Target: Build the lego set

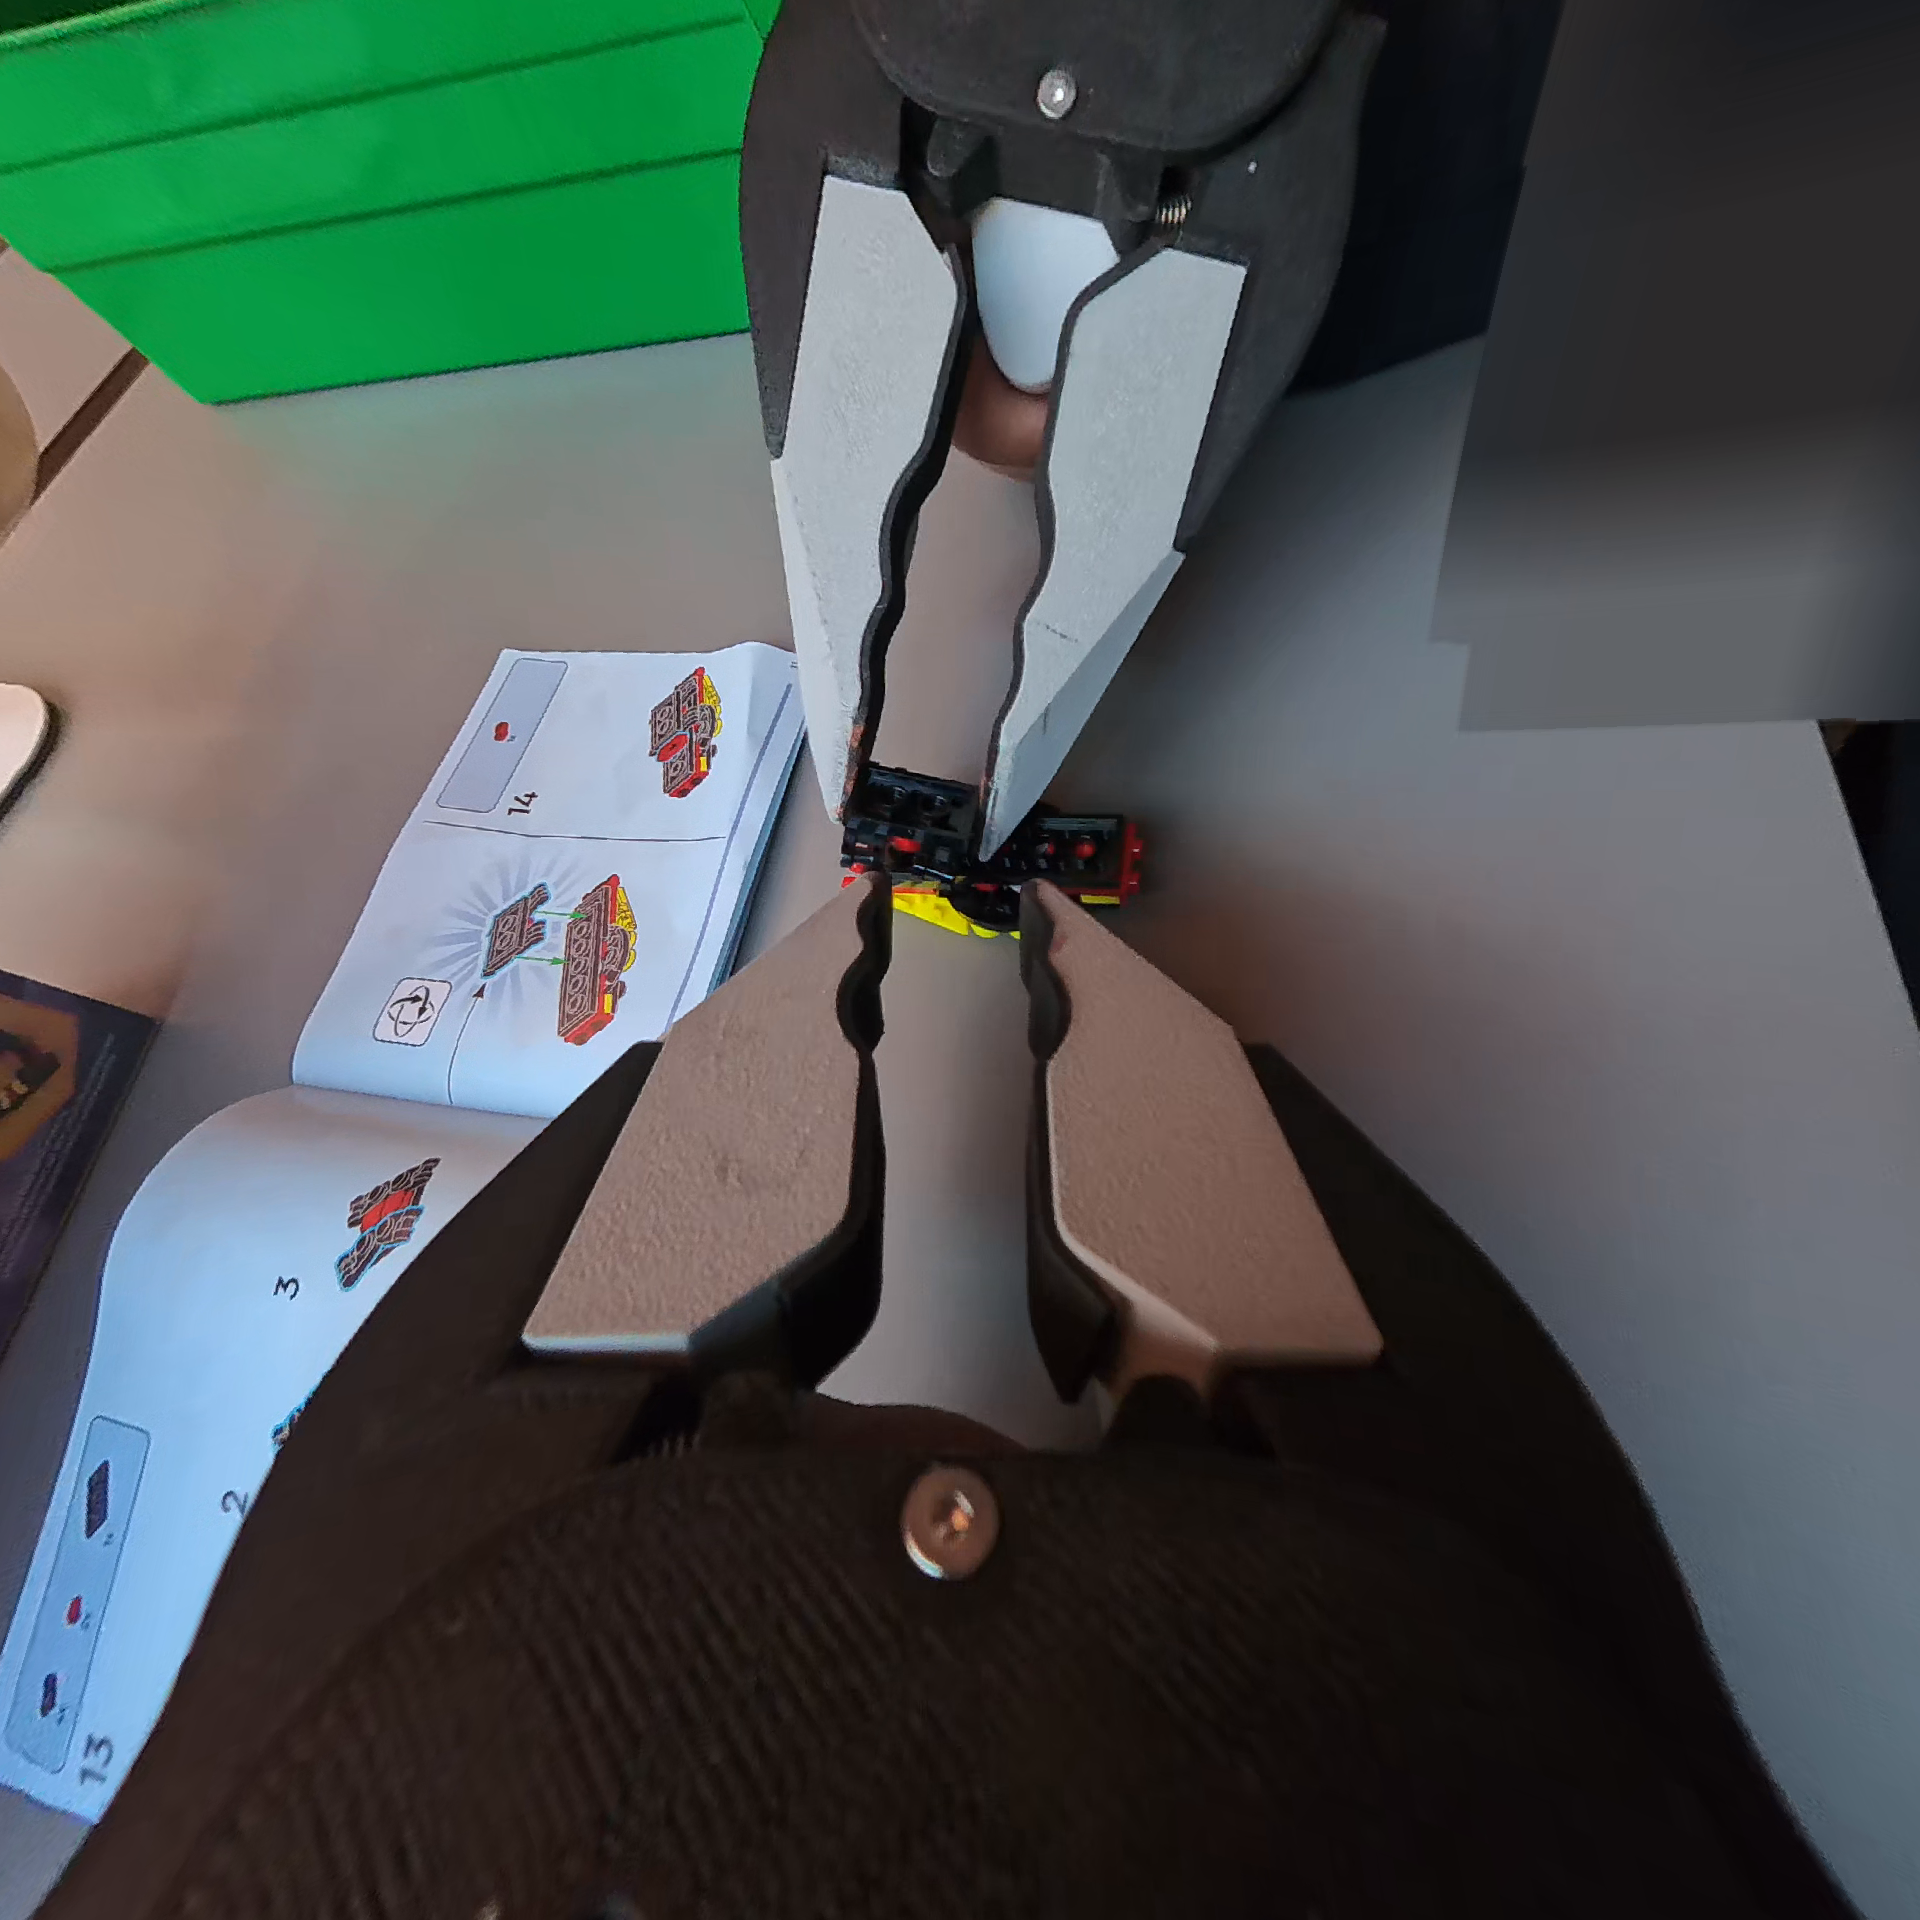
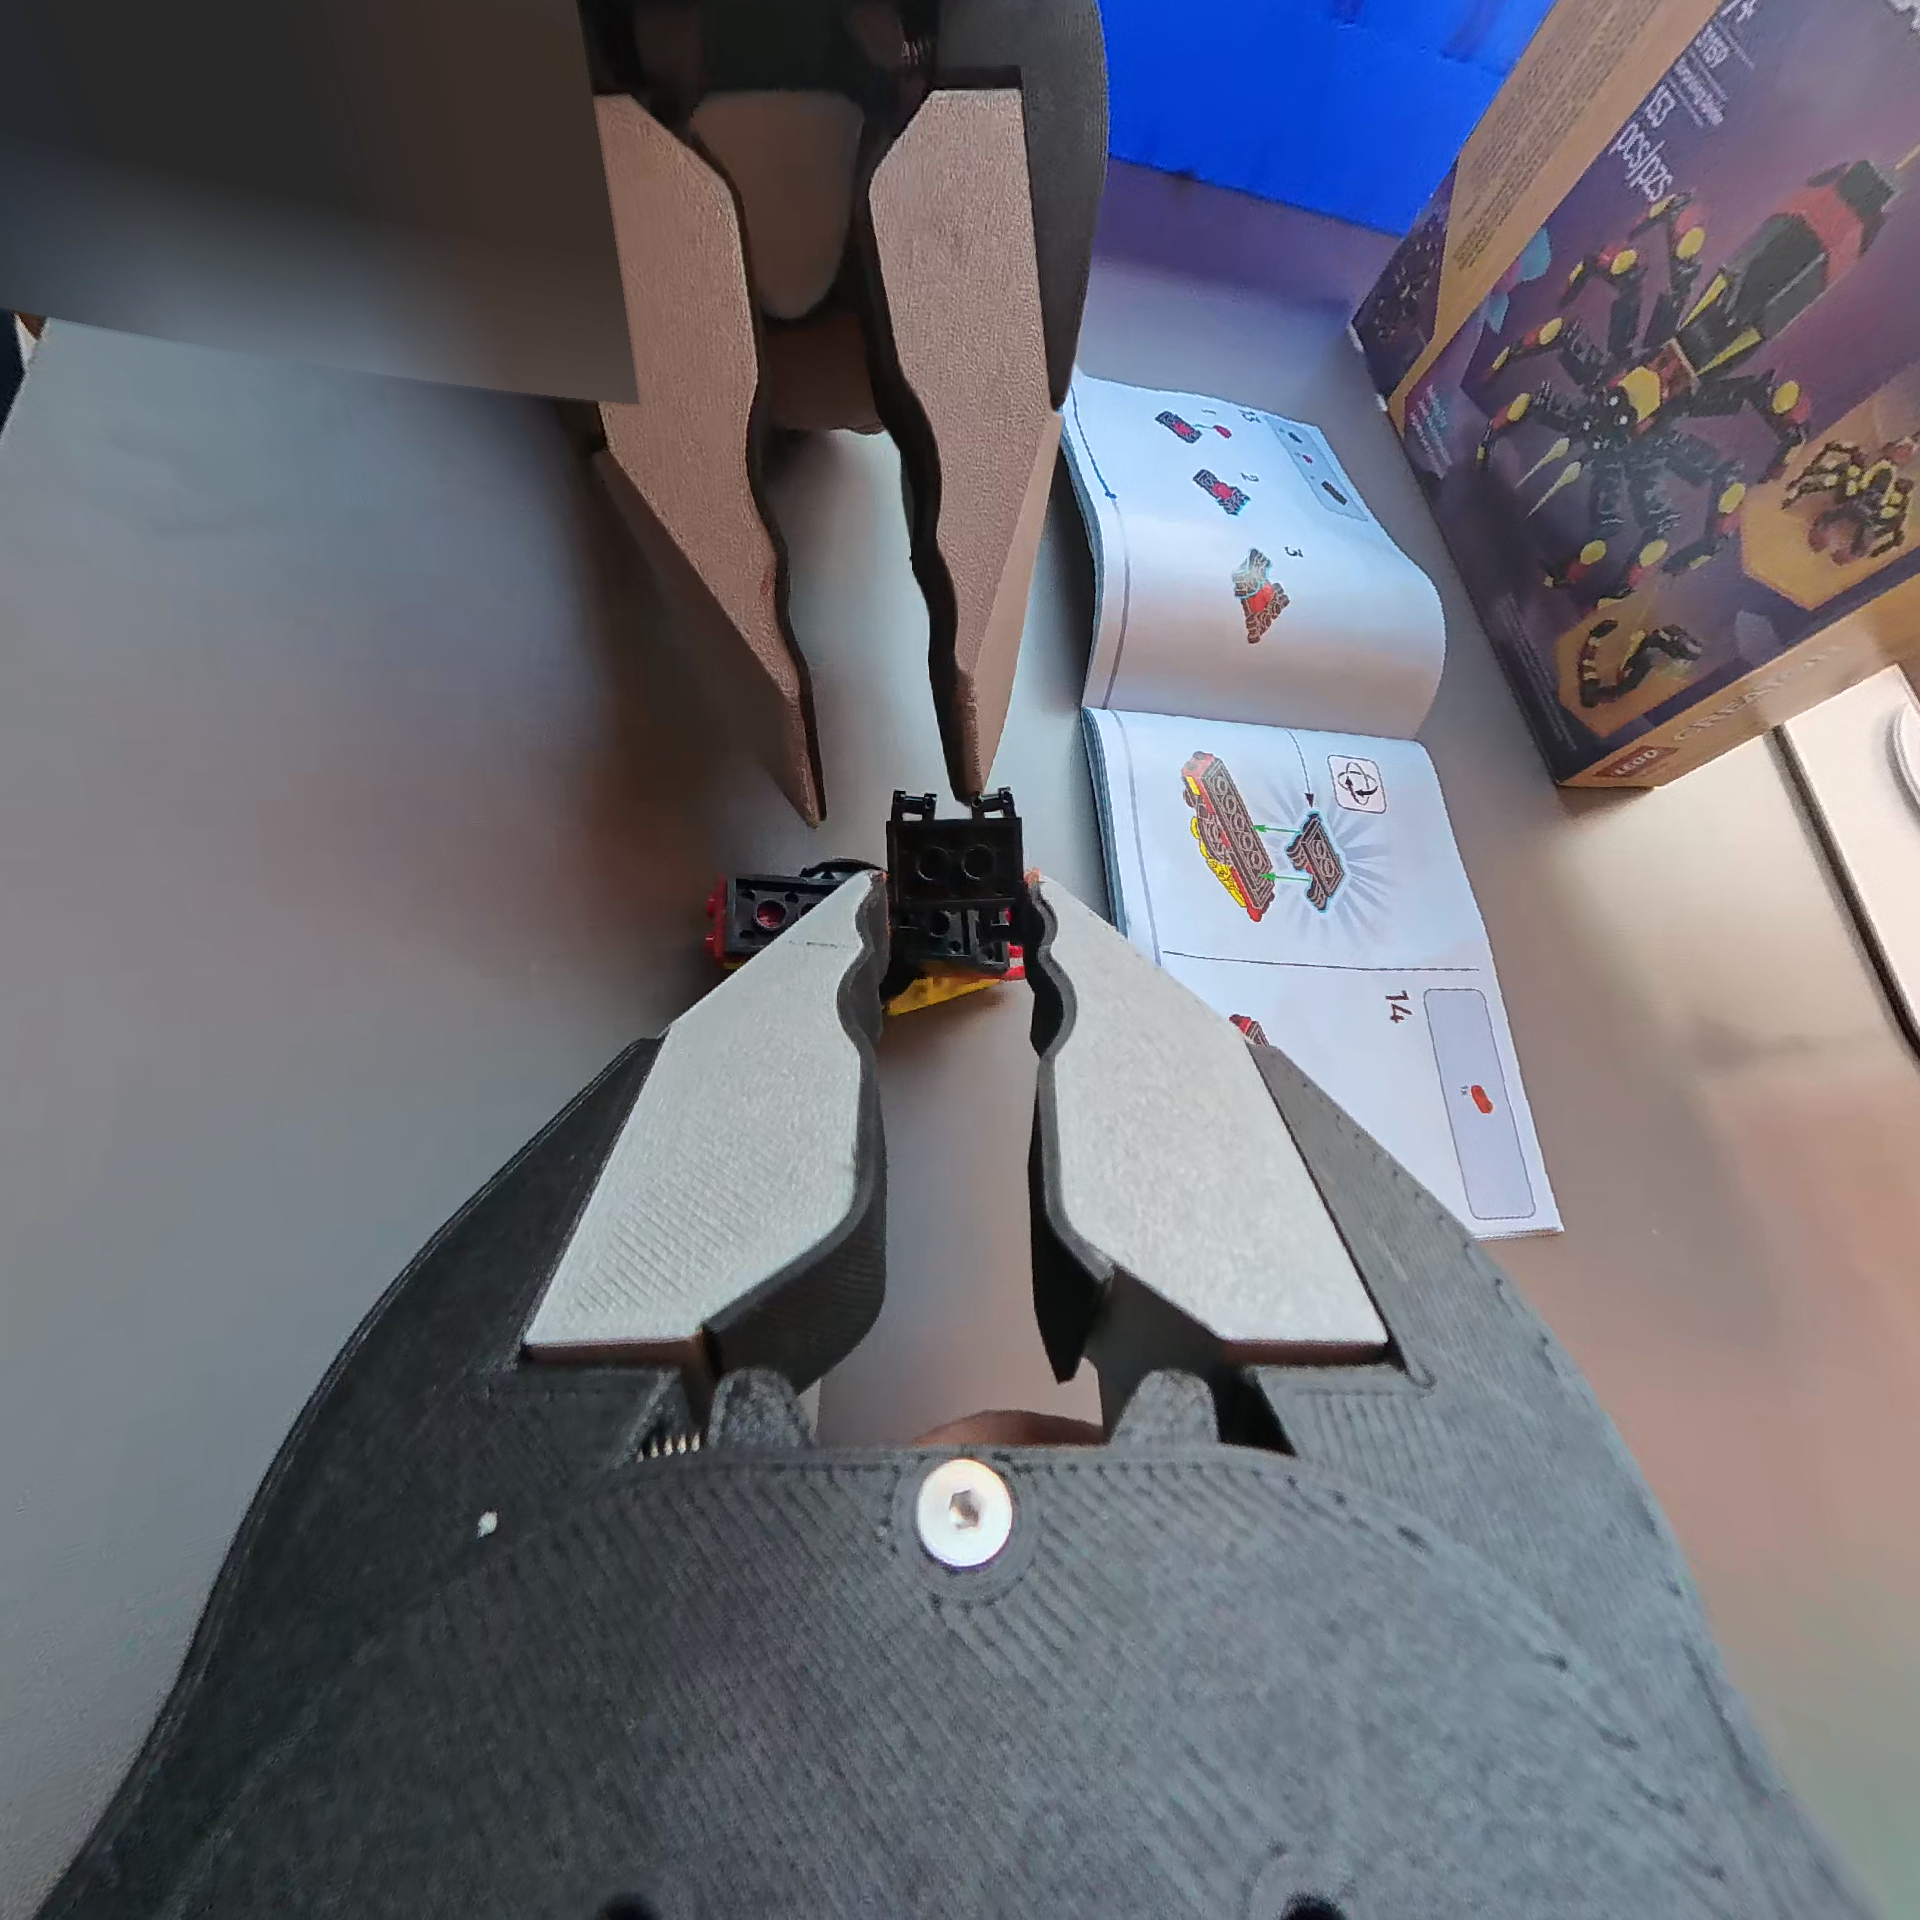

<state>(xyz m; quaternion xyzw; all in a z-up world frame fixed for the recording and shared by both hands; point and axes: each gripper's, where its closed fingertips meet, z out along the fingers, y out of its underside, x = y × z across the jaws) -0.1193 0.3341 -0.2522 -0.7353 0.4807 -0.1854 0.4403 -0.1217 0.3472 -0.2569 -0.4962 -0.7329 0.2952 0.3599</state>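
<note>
Midway through the build, the right gripper (image 2: 956, 904) is clamping a black sub-assembly (image 2: 951, 883) onto the red-yellow model (image 1: 1049, 883) on the table (image 1: 1455, 1039); the left gripper (image 1: 956, 894) is hovering parted nearby. The open manual (image 2: 1299, 852) suggests more steps are waiting.

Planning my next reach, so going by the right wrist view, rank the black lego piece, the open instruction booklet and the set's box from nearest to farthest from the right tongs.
1. Black lego piece, between the right tongs.
2. Instruction booklet, open flat to the right.
3. Set's box, far right, beyond the booklet.
</note>
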